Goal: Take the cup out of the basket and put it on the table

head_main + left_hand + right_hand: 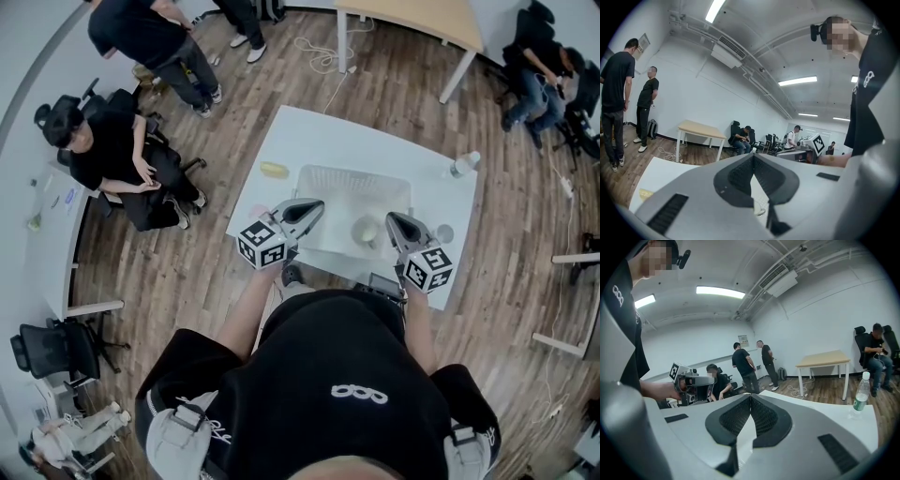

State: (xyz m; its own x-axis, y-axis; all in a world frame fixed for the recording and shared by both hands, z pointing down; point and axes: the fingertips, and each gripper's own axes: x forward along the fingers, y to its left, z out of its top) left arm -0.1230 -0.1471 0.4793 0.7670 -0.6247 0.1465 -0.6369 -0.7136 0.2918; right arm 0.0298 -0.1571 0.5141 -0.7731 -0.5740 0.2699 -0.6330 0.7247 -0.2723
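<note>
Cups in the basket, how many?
1: the cup sits in the basket, near right; the left gripper and right gripper cover its near corners, possibly hiding more.

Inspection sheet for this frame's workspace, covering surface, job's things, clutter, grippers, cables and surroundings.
Surface: white table on a wood floor.
Job's things: cup inside the white basket, not yet taken out.
Clutter: yellow object and plastic bottle on the table.
Grippers: left gripper and right gripper both shut, empty, by the basket's near side.
Cables: white cable on the floor.
Surroundings: wood-topped table, seated person.
</note>
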